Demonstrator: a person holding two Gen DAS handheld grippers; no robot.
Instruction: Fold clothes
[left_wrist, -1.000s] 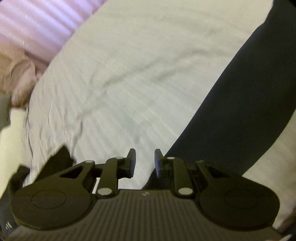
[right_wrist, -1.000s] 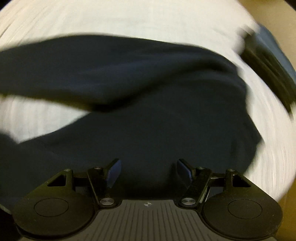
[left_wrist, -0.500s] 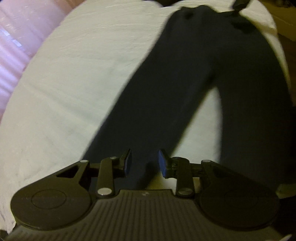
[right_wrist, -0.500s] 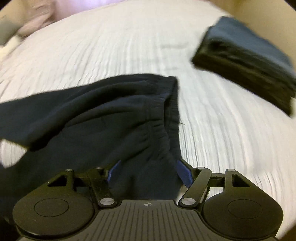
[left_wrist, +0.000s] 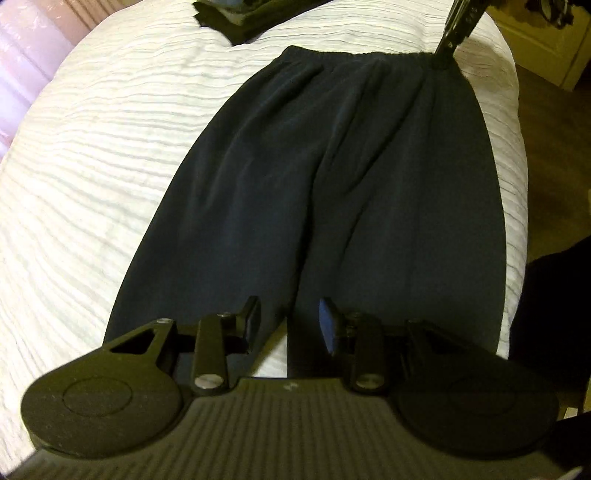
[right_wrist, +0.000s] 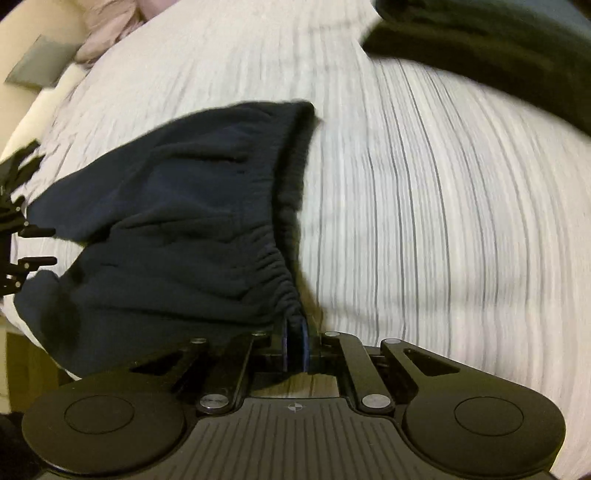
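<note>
Dark navy sweatpants (left_wrist: 332, 166) lie flat on the white ribbed bedspread (left_wrist: 92, 166), waistband at the far end, both legs running toward the left wrist camera. My left gripper (left_wrist: 288, 325) hovers open over the gap between the two leg ends, holding nothing. In the right wrist view my right gripper (right_wrist: 294, 345) is shut on the gathered corner of the waistband, and the sweatpants (right_wrist: 177, 221) spread away to the left. The right gripper (left_wrist: 448, 44) also shows at the waistband's far right corner in the left wrist view.
A stack of folded dark clothes (right_wrist: 498, 48) sits on the bedspread (right_wrist: 424, 221) beyond the waistband, also visible as the folded stack (left_wrist: 236, 18). Pinkish pillows (right_wrist: 110, 22) and a grey cushion (right_wrist: 40, 66) lie at the head. The bed edge (left_wrist: 517, 221) drops off just right of the pants.
The right gripper has shut on the waistband corner. The left wrist view has swung from bare bedspread to the leg ends, and the pants now lie straight.
</note>
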